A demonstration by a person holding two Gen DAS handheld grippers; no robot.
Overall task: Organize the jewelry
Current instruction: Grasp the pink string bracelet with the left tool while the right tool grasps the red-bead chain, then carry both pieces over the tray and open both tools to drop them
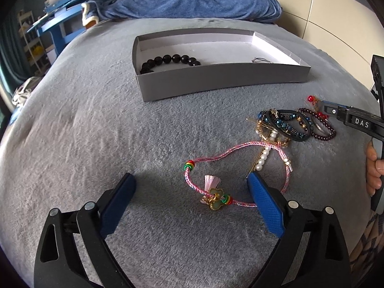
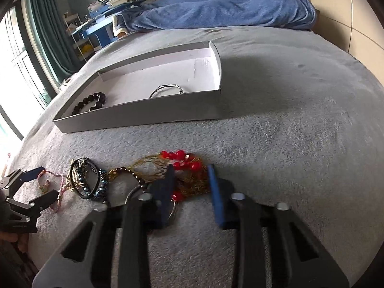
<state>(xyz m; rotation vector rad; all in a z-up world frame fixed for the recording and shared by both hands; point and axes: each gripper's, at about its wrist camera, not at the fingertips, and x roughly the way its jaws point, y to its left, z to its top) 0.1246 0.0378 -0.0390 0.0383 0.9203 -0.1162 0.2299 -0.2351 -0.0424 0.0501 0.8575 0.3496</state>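
A grey cardboard box (image 1: 216, 79) lies on the bed with a black bead bracelet (image 1: 168, 61) and a thin silver bangle (image 2: 165, 90) inside. My left gripper (image 1: 192, 180) is open, its fingers straddling a pink cord bracelet (image 1: 235, 153) with a clover charm (image 1: 216, 200). Beside it lies a pile with a pearl pin (image 1: 264, 156), a blue bead bracelet (image 1: 285, 124) and a dark red bead bracelet (image 1: 321, 127). My right gripper (image 2: 190, 170) is open, low over a red bead and gold chain piece (image 2: 184, 165).
The grey fleece bedcover (image 1: 84, 132) carries everything. A blue blanket (image 1: 192, 0) lies bunched at the head of the bed. A blue desk with books (image 2: 108, 2) and a window with green curtains (image 2: 45, 31) stand to the left.
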